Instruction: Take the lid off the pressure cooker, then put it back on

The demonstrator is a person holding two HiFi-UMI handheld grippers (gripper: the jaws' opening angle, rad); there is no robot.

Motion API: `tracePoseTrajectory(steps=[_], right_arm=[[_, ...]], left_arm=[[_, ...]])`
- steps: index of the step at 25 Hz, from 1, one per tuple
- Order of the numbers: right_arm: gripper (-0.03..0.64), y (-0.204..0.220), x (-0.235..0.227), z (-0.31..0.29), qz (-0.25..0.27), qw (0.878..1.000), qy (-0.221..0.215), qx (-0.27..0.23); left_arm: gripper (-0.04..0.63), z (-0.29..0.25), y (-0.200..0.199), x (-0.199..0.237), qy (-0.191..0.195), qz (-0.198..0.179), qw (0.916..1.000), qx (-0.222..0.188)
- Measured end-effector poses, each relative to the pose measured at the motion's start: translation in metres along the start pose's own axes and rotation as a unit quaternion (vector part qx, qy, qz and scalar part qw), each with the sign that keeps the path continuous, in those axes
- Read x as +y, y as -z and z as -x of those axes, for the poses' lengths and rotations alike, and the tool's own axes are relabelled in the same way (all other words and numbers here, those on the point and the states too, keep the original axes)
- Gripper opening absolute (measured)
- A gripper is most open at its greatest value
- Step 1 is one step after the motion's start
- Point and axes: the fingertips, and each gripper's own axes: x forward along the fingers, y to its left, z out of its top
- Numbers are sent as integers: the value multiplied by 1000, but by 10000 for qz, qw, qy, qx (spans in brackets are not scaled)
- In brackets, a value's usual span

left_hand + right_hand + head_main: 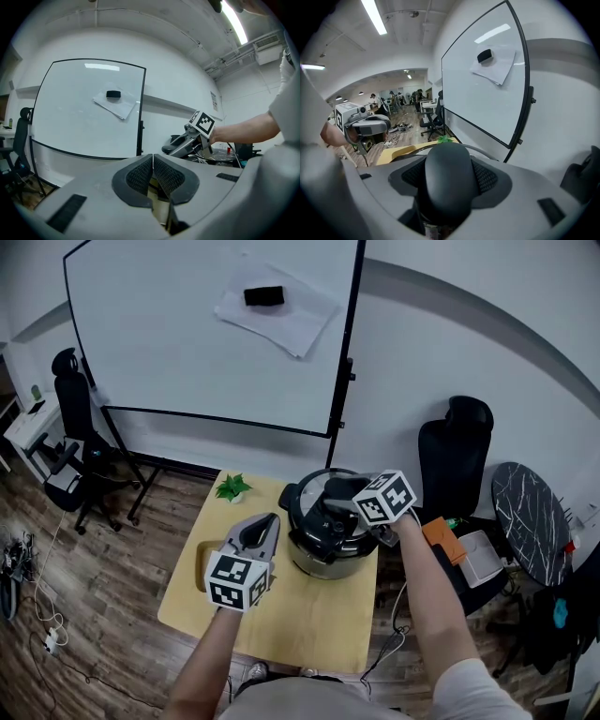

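Lid (pixel 320 509) | smooth black domed knob (pixel 449 185) | in right hand-held gripper (pixel 450 173)

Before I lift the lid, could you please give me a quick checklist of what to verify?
1. Grip: right gripper shut on the lid handle: ok.
2. Seat: lid sits on the pressure cooker, going by the head view: ok.
3. Lock: lid unlocked: cannot tell.
4. Other hand: left gripper shut, empty, apart from the cooker: ok.
5. Support: cooker wholly on the table: ok.
6. Surroundings: small plant apart from the cooker: ok.
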Motion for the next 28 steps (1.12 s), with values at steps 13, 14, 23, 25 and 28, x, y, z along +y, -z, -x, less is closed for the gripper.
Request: tracePoseTrajectory(steps=[13, 14, 23, 25, 28], right_arm=[[276, -1, 6, -2, 518, 9962, -690, 105], [276, -1, 7, -2, 553, 9957, -737, 95], [279, -2, 7, -2, 621, 9948, -806, 39], [290, -2, 6, 0, 643, 9955, -701, 19], [351, -7, 5, 7, 586, 9964, -586, -159]], left_arm=[[18, -8, -5, -7, -112, -107, 9999, 73], [17, -9, -6, -8, -122, -112, 9998, 74], [17, -8, -11, -12, -156, -155, 9997, 61], [17, -6, -12, -12, -133, -166, 9998, 51], [17, -5, -12, -13, -78, -175, 9998, 37]])
